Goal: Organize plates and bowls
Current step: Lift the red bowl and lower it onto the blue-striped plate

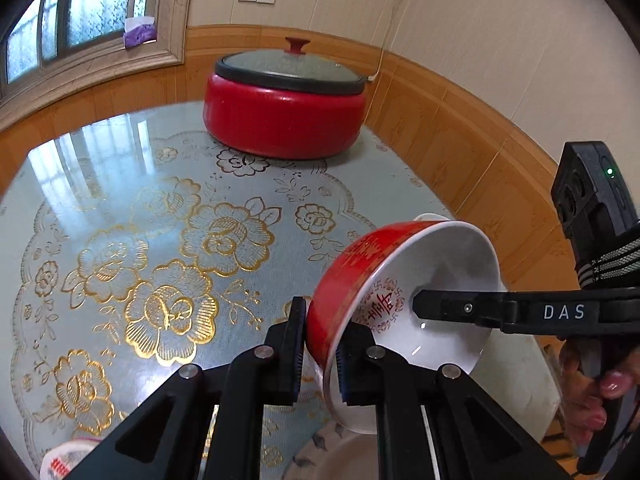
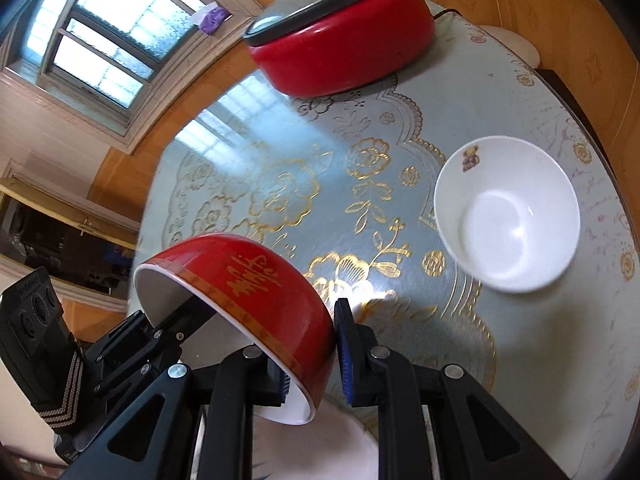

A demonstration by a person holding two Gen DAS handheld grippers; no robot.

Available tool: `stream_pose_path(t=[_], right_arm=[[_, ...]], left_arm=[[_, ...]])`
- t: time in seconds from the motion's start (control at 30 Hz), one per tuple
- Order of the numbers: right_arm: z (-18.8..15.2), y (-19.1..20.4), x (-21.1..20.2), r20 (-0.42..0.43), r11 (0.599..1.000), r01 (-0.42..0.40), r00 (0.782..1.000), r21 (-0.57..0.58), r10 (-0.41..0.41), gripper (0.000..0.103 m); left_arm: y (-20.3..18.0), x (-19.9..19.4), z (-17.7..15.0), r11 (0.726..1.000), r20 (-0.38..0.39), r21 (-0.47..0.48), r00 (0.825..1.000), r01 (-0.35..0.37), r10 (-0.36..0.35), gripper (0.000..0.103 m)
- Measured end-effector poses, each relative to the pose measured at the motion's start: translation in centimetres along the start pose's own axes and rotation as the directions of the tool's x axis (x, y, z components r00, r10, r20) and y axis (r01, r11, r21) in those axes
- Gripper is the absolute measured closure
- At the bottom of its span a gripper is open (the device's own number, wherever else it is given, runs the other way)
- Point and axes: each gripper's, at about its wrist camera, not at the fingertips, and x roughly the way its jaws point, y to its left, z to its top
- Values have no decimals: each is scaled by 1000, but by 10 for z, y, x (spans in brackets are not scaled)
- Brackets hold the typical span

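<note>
Plate [image 1: 352,456] mostly hidden under red bowl [image 1: 348,280]

A round desk [image 2: 280,152] under a glossy pale-blue cloth with gold flowers carries a lidded red pot [image 1: 284,114] at its far side and an empty white bowl [image 2: 507,214] near its edge.

Both wrist cameras look steeply down over their jaws, close above the desk [image 1: 120,168], sharing the red bowl [image 1: 360,280] and pot [image 2: 340,52].
</note>
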Motion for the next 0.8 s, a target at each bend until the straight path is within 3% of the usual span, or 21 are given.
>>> stream_pose_path(t=[0.4, 0.8], right_arm=[[-69, -3, -15, -68, 1000, -13, 998, 29, 15, 85], [-118, -21, 18, -176, 996, 33, 984, 87, -18, 85]], left_arm=[[-19, -37, -59, 999, -39, -14, 998, 44, -44, 90], [-31, -20, -119, 999, -163, 30, 986, -33, 37, 90]])
